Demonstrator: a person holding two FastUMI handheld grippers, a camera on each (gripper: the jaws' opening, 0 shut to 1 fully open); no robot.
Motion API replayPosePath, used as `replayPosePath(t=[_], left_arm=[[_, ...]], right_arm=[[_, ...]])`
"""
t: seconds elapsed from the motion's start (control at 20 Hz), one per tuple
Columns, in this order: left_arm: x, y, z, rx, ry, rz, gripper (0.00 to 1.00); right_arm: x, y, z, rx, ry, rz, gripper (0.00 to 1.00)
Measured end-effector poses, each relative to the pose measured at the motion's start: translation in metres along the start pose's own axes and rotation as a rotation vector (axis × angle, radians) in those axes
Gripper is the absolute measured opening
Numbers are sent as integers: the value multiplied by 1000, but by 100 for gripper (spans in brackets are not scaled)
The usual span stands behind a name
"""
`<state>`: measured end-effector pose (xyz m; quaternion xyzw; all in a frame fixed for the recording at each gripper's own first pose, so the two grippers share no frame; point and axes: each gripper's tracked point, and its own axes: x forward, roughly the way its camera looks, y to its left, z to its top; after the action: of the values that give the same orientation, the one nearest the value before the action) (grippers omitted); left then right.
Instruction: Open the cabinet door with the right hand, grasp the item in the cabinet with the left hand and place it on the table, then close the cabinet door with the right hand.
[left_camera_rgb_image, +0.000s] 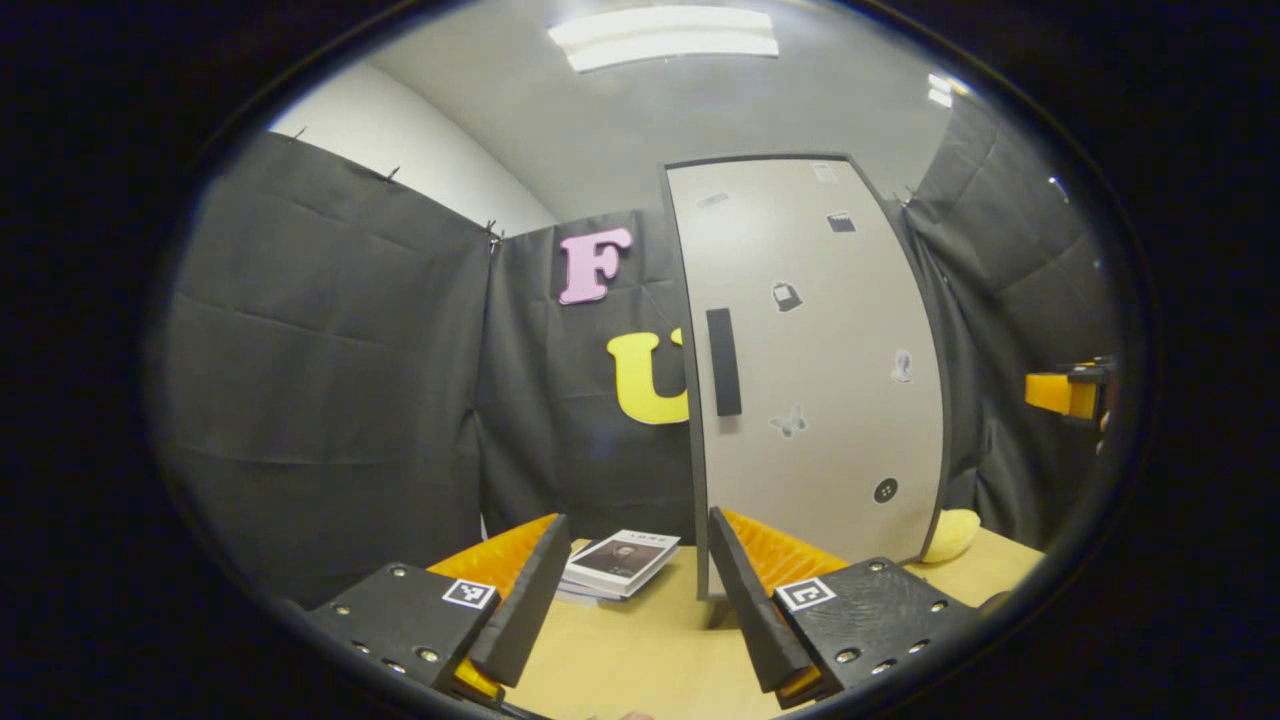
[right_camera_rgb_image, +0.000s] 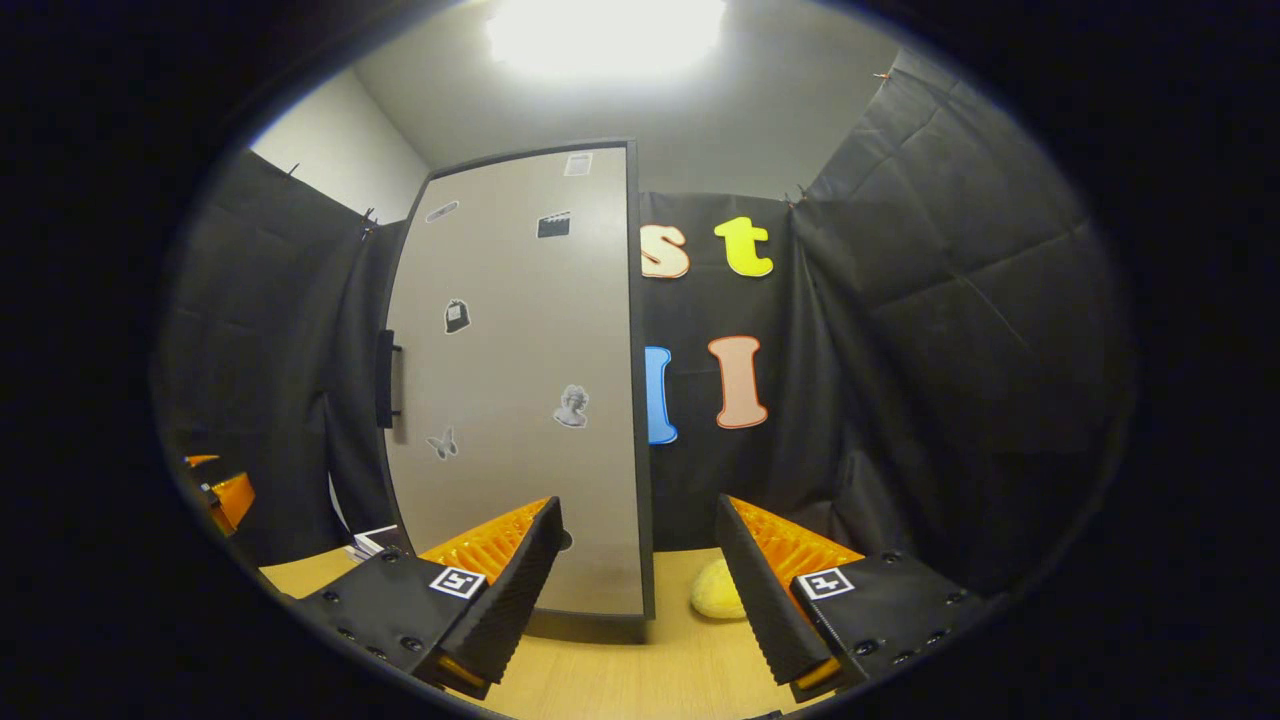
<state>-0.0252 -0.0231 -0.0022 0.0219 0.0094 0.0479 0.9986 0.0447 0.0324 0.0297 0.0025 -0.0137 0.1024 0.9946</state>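
A tall grey cabinet (left_camera_rgb_image: 810, 370) stands on the wooden table, its door closed, with a dark vertical handle (left_camera_rgb_image: 723, 362) on the door's left side. In the right gripper view the same cabinet (right_camera_rgb_image: 520, 380) rises ahead and to the left, its handle (right_camera_rgb_image: 385, 378) at the left edge. My left gripper (left_camera_rgb_image: 632, 590) is open and empty, low over the table in front of the cabinet. My right gripper (right_camera_rgb_image: 638, 580) is open too, empty, facing the cabinet's right edge. The right gripper also shows at the far right of the left gripper view (left_camera_rgb_image: 1075, 392). What is inside the cabinet is hidden.
A small stack of books (left_camera_rgb_image: 620, 562) lies on the table (left_camera_rgb_image: 640, 650) left of the cabinet. A yellow soft object (right_camera_rgb_image: 718, 592) sits at the cabinet's right foot, seen as well in the left gripper view (left_camera_rgb_image: 950, 535). Black cloth walls close the booth around.
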Motion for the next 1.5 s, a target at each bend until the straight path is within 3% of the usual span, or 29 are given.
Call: replayPosePath(t=[0.25,0.6,1.15,1.5], left_arm=[[6,29,-3,3,-1,20,86],[33,112,-10,18,-7,83,84],[46,212,-36,20,15,181,84],[61,255,-59,17,44,214,86]], right_arm=[[31,58,41,-2,-54,89,97],[81,145,79,-37,-88,156,97],[137,253,73,-36,-50,224,97],[163,301,58,-47,-16,235,97]])
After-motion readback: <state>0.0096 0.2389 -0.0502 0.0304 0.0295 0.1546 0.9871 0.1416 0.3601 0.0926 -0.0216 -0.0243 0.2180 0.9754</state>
